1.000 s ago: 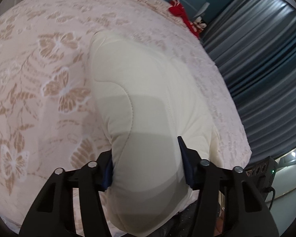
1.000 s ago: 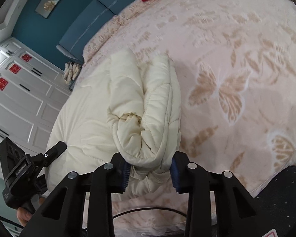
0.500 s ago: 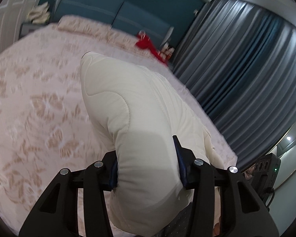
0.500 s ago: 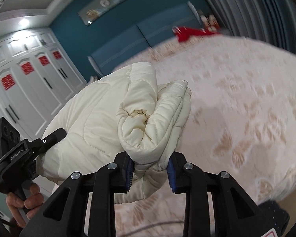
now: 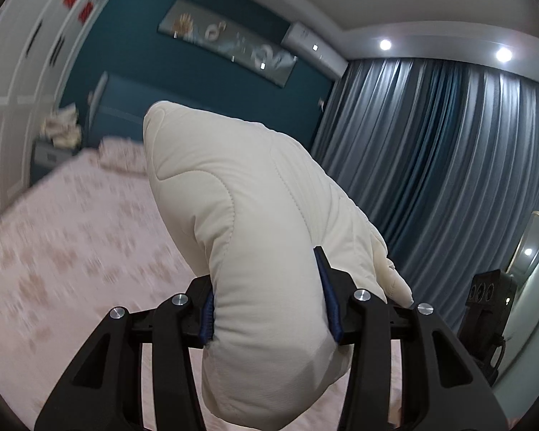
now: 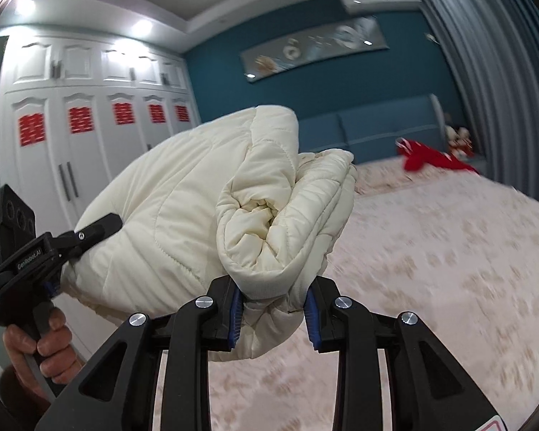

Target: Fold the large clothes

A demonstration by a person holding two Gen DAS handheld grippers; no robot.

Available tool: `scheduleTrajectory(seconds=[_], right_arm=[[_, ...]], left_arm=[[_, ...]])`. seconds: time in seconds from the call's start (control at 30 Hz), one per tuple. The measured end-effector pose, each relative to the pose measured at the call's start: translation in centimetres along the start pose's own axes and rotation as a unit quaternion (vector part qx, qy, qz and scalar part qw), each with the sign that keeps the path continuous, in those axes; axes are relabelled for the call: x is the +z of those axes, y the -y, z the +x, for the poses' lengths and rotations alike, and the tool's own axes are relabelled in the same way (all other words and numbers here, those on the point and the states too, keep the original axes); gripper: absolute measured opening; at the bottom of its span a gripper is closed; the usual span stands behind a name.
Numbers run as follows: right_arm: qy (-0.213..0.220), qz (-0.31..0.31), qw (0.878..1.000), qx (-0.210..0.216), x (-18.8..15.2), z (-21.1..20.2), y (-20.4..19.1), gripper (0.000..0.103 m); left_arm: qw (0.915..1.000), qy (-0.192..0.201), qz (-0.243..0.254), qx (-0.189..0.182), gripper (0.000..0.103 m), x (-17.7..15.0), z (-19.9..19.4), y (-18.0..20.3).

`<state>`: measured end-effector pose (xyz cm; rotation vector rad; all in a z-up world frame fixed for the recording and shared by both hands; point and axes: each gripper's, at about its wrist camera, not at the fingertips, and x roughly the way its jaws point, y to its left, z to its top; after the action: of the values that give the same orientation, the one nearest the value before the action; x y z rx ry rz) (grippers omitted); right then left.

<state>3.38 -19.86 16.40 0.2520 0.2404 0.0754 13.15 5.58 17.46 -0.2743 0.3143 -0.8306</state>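
Left gripper [image 5: 269,294]: both blue-padded fingers [image 5: 327,287] are clamped on a thick fold of the cream padded jacket [image 5: 255,215], and the fabric bulges out above and below the pads. Right gripper [image 6: 272,312]: its 2 fingers [image 6: 235,309] pinch a rolled, bunched end of the same jacket [image 6: 183,215], with a cuff-like edge hanging just below the pads.

The jacket spans between the 2 grippers and is held up off the bed [image 6: 449,251], with no part seen touching the patterned cover. In the right wrist view the left gripper [image 6: 90,231] grips the jacket's far end, with the person's hand [image 6: 43,344] around its handle.

Surroundings: teal wall with a long picture [image 6: 316,50], white wardrobe [image 6: 90,125] with 5 red emblems, grey-blue curtains [image 5: 431,165], a red item [image 6: 431,156] near the headboard [image 6: 377,133]. The bed cover is motion-blurred in both views.
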Motion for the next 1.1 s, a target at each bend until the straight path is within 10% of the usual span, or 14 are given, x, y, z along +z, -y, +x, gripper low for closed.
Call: scheduleTrajectory(seconds=[0.5, 1.1], right_arm=[[-0.057, -0.061, 0.996, 0.035, -3.8, 18.5, -5.0, 0.029], [-0.197, -0.081, 0.977, -0.033, -20.1, 31.0, 0.0, 0.030]], left_arm=[[0.9980, 0.016, 0.019, 0.058, 0.045, 2.5, 2.9, -15.9], [0.9888, -0.105, -0.064, 0.085, 0.047, -13.3, 15.1, -30.2]])
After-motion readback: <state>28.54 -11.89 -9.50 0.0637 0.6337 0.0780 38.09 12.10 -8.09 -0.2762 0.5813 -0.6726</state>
